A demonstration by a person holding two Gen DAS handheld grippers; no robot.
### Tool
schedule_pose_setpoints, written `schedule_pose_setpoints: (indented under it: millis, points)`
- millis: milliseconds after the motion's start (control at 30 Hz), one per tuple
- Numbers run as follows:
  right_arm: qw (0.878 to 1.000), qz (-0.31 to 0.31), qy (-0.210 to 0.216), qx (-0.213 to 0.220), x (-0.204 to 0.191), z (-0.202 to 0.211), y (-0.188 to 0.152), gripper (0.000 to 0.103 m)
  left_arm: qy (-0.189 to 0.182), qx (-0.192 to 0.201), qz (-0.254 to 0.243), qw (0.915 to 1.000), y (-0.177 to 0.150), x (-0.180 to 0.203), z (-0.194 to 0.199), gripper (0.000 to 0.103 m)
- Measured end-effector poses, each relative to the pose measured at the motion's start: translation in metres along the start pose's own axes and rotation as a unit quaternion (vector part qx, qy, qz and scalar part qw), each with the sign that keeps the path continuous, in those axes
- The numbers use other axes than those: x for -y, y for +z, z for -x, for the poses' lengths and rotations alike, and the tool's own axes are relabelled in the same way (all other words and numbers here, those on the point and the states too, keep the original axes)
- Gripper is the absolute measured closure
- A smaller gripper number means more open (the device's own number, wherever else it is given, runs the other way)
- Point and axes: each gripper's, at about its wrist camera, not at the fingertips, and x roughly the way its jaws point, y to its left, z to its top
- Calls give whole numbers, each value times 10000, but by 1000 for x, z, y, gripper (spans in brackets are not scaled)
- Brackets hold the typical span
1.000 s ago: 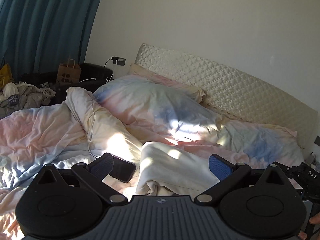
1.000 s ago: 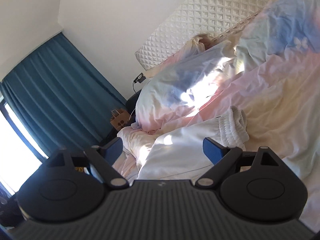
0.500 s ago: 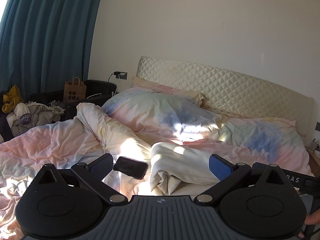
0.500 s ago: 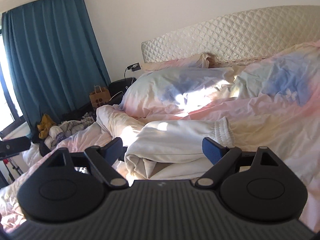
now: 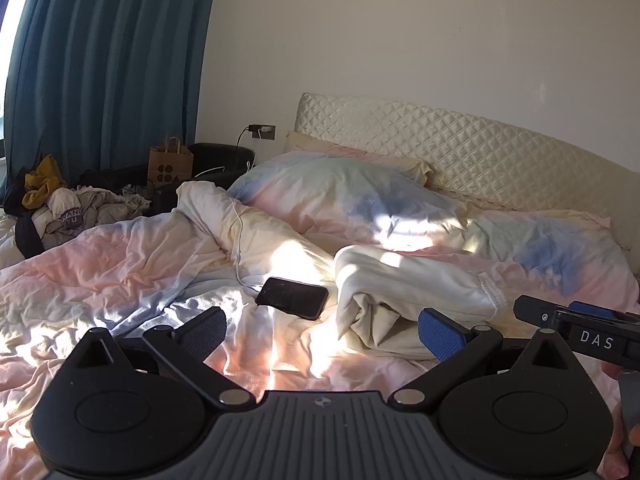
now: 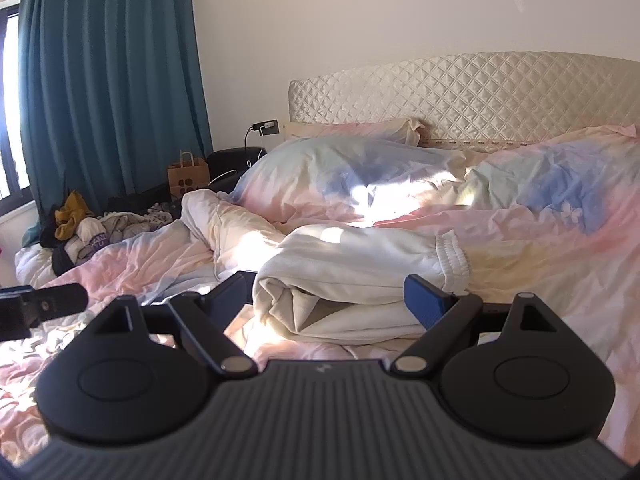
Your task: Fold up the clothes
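Both wrist views face the headboard (image 5: 460,152), low over the bed

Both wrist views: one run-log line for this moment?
left gripper: open, empty | right gripper: open, empty | white garment: bunched on duvet, ungripped | phone: left of garment, cable attached

Cream-white garment (image 6: 360,256) with a ribbed, gathered cuff; pastel tie-dye duvet (image 5: 120,264) washed in pink, pale blue and yellow; matching pillows (image 6: 340,176) blotched deeper blue; ivory headboard (image 6: 480,92) quilted in a diamond pattern; teal curtain (image 5: 108,60), plain; off-white wall (image 5: 400,32); glossy black phone (image 5: 292,298); white cable (image 5: 239,248); brown paper bag (image 6: 188,179) printed with dark dots; mustard-yellow cloth (image 5: 42,184) atop a grey and white heap; black grippers, left (image 5: 322,330) and right (image 6: 334,296), padded in bright blue
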Motion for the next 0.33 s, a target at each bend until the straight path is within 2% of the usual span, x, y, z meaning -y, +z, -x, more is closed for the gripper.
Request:
schedule_pose_setpoints:
  millis: [333]
  points:
    - [9998,193,-58,-50,-7,-6,-7,15,194,-142,-166,9996,-5,7,-11,0]
